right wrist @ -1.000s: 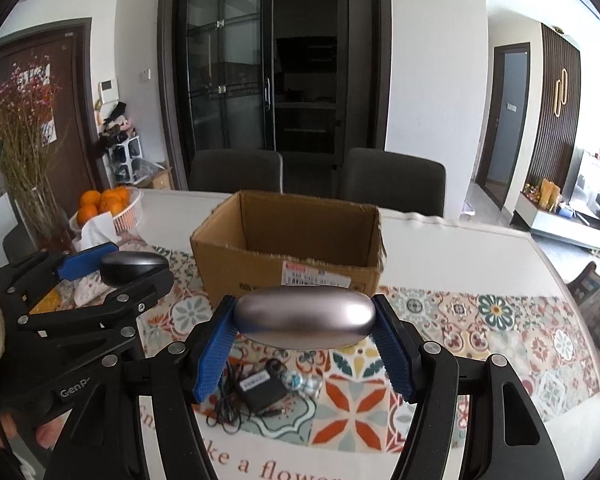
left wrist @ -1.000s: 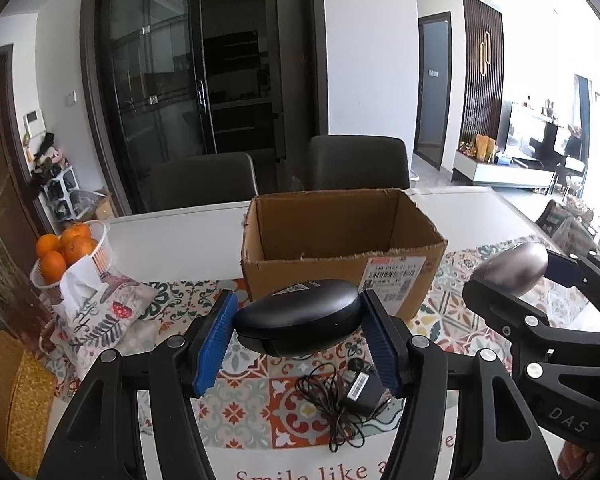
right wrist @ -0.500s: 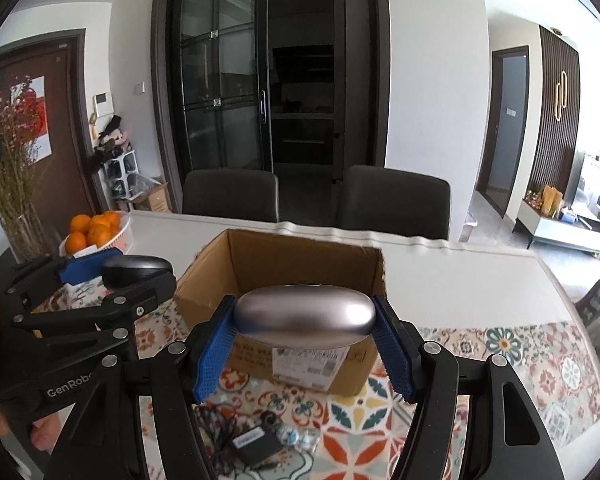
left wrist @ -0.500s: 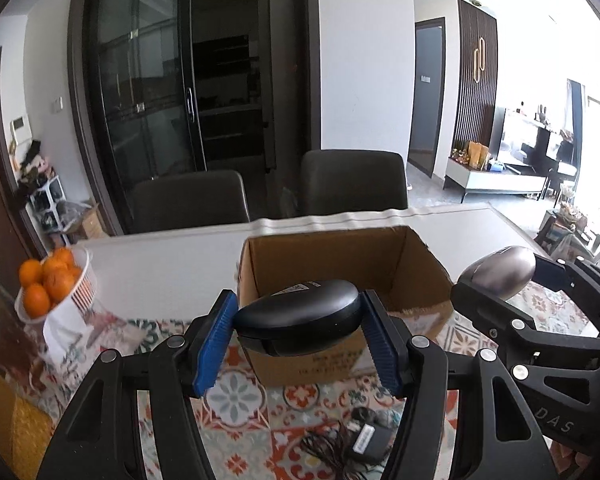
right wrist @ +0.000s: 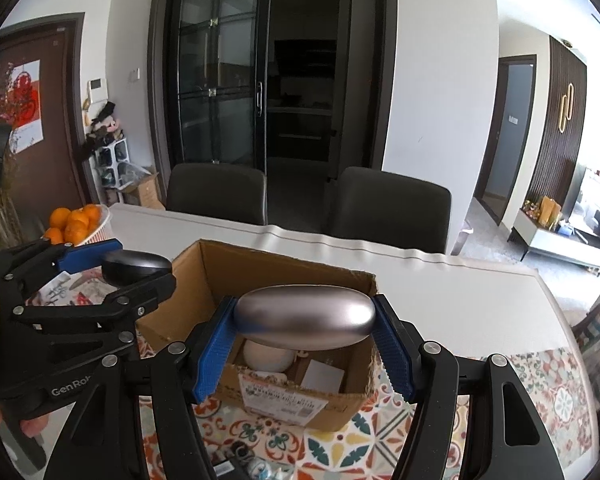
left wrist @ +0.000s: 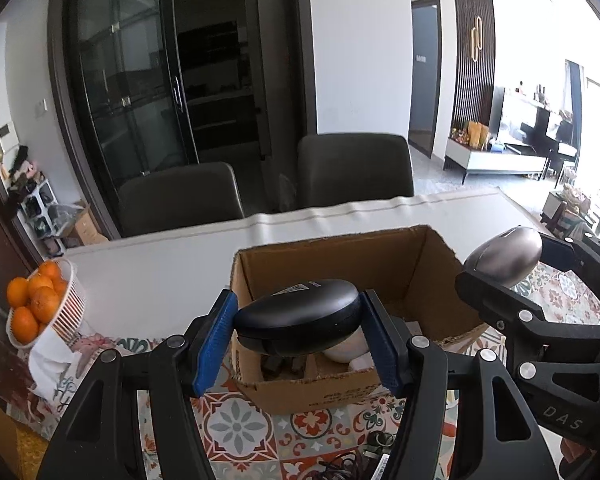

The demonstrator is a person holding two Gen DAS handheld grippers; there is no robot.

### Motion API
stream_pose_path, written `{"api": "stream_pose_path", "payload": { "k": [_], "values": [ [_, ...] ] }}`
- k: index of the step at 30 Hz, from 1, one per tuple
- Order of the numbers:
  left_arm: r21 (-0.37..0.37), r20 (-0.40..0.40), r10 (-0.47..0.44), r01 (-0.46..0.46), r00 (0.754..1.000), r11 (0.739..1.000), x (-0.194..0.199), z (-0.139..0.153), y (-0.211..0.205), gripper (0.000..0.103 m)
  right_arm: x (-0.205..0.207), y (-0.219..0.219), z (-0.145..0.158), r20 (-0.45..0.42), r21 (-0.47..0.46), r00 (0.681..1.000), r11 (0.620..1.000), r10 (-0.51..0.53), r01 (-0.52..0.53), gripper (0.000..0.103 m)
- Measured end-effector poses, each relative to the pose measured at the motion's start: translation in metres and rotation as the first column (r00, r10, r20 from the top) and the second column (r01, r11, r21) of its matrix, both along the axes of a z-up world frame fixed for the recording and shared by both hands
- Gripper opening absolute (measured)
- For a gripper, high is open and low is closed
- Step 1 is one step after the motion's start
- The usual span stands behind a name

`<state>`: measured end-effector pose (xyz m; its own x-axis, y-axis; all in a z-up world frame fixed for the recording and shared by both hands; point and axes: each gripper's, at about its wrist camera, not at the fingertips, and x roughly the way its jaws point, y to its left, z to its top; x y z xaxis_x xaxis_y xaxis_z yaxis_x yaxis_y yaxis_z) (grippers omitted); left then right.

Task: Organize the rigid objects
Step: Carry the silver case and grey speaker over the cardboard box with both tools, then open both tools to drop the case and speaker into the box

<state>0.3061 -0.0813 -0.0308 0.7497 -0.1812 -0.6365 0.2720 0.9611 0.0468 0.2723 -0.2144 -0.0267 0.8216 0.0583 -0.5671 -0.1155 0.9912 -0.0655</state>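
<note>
My left gripper (left wrist: 298, 338) is shut on a black oval case (left wrist: 298, 322) and holds it above the near left part of an open cardboard box (left wrist: 380, 256). My right gripper (right wrist: 304, 342) is shut on a silver oval case (right wrist: 304, 322) and holds it above the box (right wrist: 284, 276), near its front right. Each gripper with its case also shows in the other view: the silver case (left wrist: 504, 256) at the right, the black case (right wrist: 136, 266) at the left. Inside the box lie a white rounded object (right wrist: 266, 358) and a white card (right wrist: 322, 376).
A white basket of oranges (left wrist: 40, 308) stands at the table's left on a patterned cloth. A black adapter with tangled cable (left wrist: 364, 460) lies on the patterned runner (left wrist: 240, 428) in front of the box. Two dark chairs (right wrist: 388, 208) stand behind the white table (right wrist: 460, 300).
Both grippers have risen and moved forward with their cases, from in front of the box to above its opening. The box's inside has come into view.
</note>
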Motion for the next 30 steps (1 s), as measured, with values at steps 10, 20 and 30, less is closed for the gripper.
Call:
{"api": "stream_pose_path", "payload": {
  "k": [10,20,30],
  "values": [
    [0.043,-0.080,0.008,-0.005,0.997,0.999,0.027,-0.030,-0.005,0.062,0.030,-0.001,-0.030,-0.103,-0.012,0.995,1.000,0.013,-0.015,0.066],
    [0.064,-0.144,0.015,-0.005,0.989,0.998,0.036,-0.048,-0.005,0.062,0.044,-0.002,-0.052,-0.163,-0.029,0.987,1.000,-0.001,-0.004,0.067],
    [0.092,-0.043,0.033,-0.029,0.999,0.995,0.017,-0.028,-0.005,0.076,0.032,-0.005,-0.040,-0.107,-0.061,0.993,0.997,-0.055,0.049,0.078]
  ]
}}
